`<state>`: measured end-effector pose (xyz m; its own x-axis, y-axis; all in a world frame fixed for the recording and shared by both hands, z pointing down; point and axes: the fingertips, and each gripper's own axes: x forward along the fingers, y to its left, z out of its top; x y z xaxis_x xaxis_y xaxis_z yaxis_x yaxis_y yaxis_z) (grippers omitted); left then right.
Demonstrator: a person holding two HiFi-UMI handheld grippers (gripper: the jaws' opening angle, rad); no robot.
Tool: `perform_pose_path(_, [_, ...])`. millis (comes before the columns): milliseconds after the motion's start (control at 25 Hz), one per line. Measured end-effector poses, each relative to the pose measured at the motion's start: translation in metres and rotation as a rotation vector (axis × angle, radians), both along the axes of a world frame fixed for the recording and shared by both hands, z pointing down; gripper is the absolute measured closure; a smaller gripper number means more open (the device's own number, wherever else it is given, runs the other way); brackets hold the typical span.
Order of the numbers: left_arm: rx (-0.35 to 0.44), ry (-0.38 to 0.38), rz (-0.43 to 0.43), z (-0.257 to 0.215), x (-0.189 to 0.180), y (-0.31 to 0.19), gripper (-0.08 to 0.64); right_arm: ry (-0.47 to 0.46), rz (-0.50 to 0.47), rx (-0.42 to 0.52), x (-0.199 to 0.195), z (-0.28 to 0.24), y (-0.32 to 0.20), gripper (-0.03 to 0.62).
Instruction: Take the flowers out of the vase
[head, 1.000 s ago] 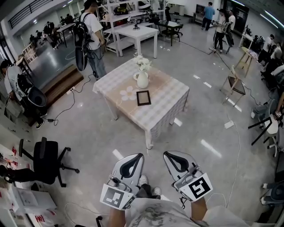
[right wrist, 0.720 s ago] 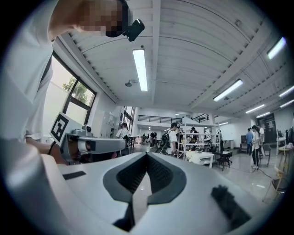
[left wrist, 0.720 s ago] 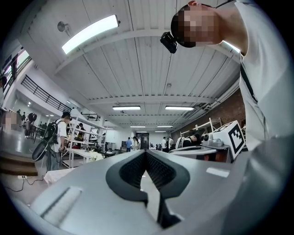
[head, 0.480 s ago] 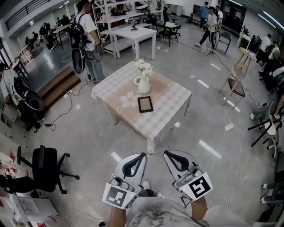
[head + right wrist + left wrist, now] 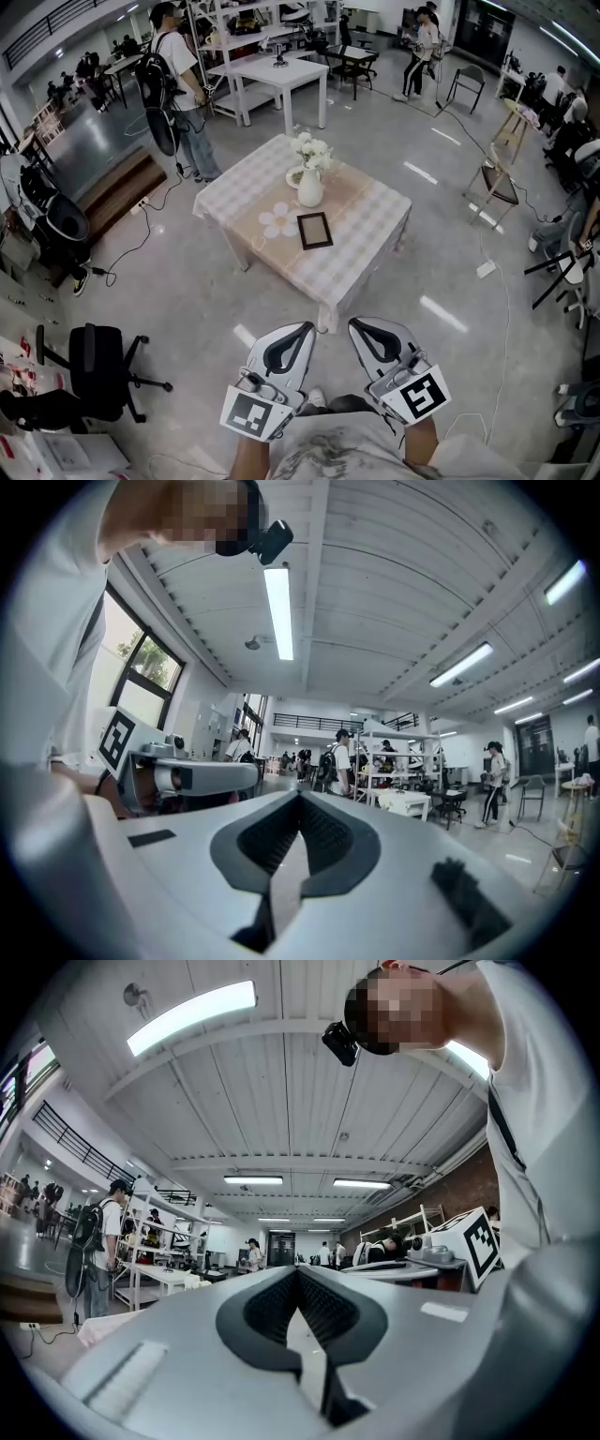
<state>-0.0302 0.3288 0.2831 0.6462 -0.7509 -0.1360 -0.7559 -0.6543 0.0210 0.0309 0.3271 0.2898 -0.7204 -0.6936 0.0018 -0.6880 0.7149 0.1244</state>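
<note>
A white vase [image 5: 310, 188] with white flowers [image 5: 312, 148] stands on a square table with a checked cloth [image 5: 370, 225], in the head view's upper middle. Both grippers are held close to the person's body, well short of the table. My left gripper [image 5: 302, 330] is shut with nothing in it, its jaws meeting at the tip [image 5: 298, 1270]. Beside it my right gripper [image 5: 357, 324] is also shut and empty, jaws together [image 5: 301, 794]. Neither gripper view shows the vase.
A dark picture frame [image 5: 314, 230] and a flower-shaped mat [image 5: 278, 220] lie on the table. A person with a backpack [image 5: 176, 89] stands beyond its far left corner. A white table [image 5: 278, 75], an office chair [image 5: 101, 361], a folding chair [image 5: 497, 183] and floor cables surround it.
The table with the vase has come nearer and lower in the head view as the person walks toward it. Both grippers stay shut in the same pose.
</note>
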Motion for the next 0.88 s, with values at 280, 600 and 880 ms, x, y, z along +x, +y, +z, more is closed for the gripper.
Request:
perform_pose_path(280, [-0.065, -0.001, 0.025, 0.007, -0.001, -0.024, 0.551, 0.008, 0.014, 0.008, -0.006, -0.003, -0.026, 0.577])
perform_pose_path(600, [-0.046, 0.010, -0.008, 0.016, -0.001, -0.068, 0.551, 0.019, -0.013, -0.013, -0.005, 0.007, -0.069, 0.577])
perform_pose_path(880, [-0.077, 0.000, -0.026, 0.020, 0.003, -0.116, 0.551, 0.022, -0.043, -0.016, -0.005, 0.009, -0.120, 0.577])
